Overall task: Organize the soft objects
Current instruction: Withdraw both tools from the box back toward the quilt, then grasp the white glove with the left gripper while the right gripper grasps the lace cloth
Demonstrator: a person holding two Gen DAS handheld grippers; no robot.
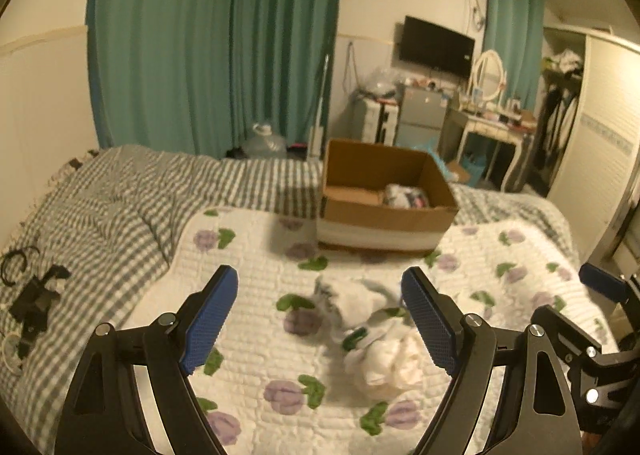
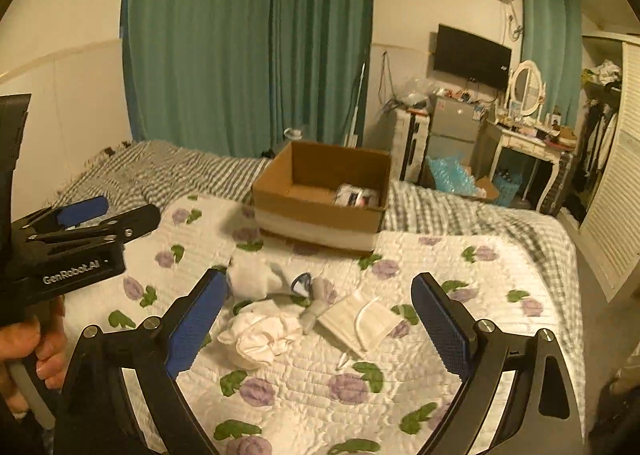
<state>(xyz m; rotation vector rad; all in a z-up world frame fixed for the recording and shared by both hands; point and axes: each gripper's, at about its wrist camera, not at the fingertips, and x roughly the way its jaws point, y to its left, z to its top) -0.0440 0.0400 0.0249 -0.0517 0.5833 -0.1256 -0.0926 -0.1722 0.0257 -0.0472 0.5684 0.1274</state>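
Soft things lie loose on a white floral quilt [image 2: 440, 255]: a crumpled white cloth [image 2: 262, 333], a white face mask [image 2: 360, 321], and a white sock-like piece [image 2: 250, 275] behind them. The same crumpled cloth [image 1: 390, 365] shows in the left wrist view. My left gripper [image 1: 320, 321] is open, hovering over the pile with nothing between its blue pads. My right gripper [image 2: 322, 329] is open too, above the cloth and mask. An open cardboard box [image 2: 320, 211] sits farther back on the bed, holding a bundled item [image 2: 358, 195].
A grey checked blanket [image 1: 120, 207] covers the bed's far and left side, with black clips [image 1: 32, 295] on it. Teal curtains, a dresser with mirror [image 2: 528, 135] and a wardrobe stand beyond. A person's hand [image 2: 36, 351] holds the left gripper's handle.
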